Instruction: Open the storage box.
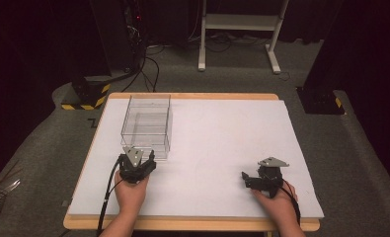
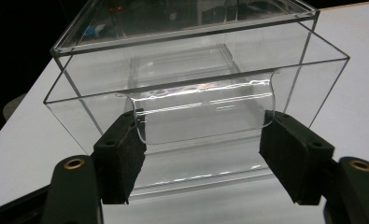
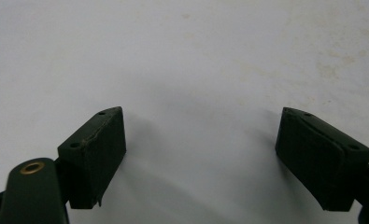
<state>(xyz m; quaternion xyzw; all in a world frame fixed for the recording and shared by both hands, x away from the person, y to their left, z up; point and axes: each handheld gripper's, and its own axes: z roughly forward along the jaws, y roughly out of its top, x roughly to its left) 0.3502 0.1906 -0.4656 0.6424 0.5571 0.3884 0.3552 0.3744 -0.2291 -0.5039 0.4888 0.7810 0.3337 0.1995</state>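
Observation:
A clear plastic box [image 1: 146, 123] stands on the left half of the white table [image 1: 217, 133]. A clear drawer [image 2: 205, 109] shows in its open front, with a curved see-through front panel. My left gripper [image 2: 198, 122] sits at the near face of the clear plastic box [image 2: 191, 51], and its two black pads [image 2: 122, 140] press on the left and right ends of that panel. From above, the left gripper [image 1: 143, 157] touches the box's near bottom edge. My right gripper [image 1: 245, 177] lies low at the table's right front, pointing left. The right gripper [image 3: 201, 119] is open over bare white tabletop.
The table's wooden rim [image 1: 182, 224] runs along the front. Behind the table are a white metal stand [image 1: 239, 29], dark equipment with cables [image 1: 133, 44] and yellow-black striped feet [image 1: 86, 98] on grey carpet.

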